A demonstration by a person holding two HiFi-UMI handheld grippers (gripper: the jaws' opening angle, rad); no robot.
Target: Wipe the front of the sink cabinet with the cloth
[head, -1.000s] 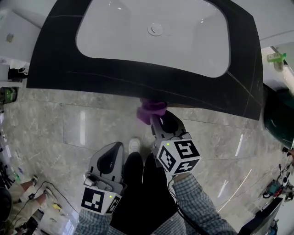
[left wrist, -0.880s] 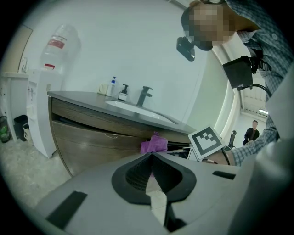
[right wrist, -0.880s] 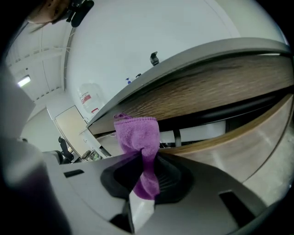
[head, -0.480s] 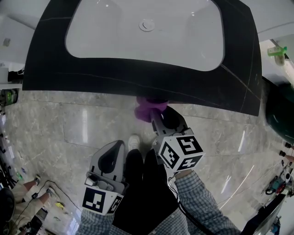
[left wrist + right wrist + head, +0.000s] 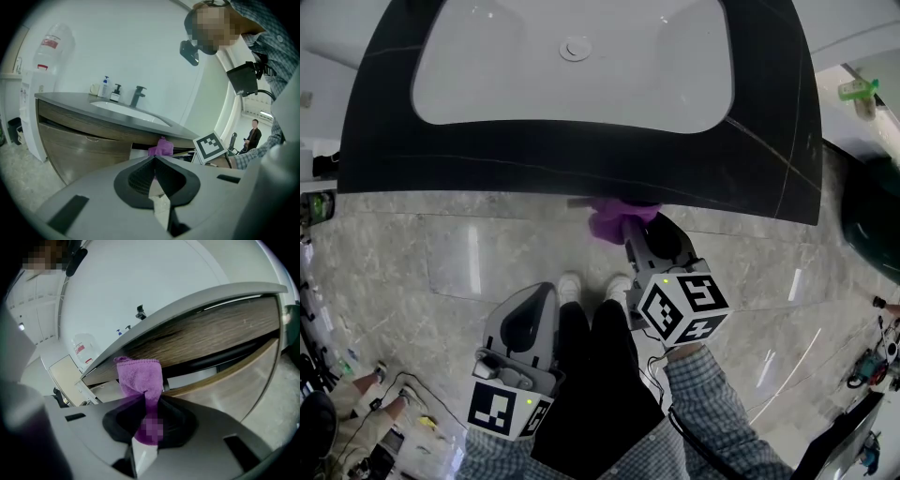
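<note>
Right gripper (image 5: 630,230), clamped on the cloth (image 5: 139,376), seems to press it to the cabinet front (image 5: 211,336) running left-right just beyond; left gripper (image 5: 525,328) closed, empty.

We stand in a washroom: we see a white basin (image 5: 581,66) sunk in a dark countertop (image 5: 581,164), a tap (image 5: 137,96), soap bottles (image 5: 115,93), a wood-fronted cabinet (image 5: 79,140) and a glossy stone-tiled floor (image 5: 412,262).

Your right gripper (image 5: 630,227) has the purple cloth (image 5: 612,213) at its tip, just under the front edge of the black countertop (image 5: 581,155); your left gripper (image 5: 528,317) hangs lower, over the marble floor (image 5: 422,262)
</note>
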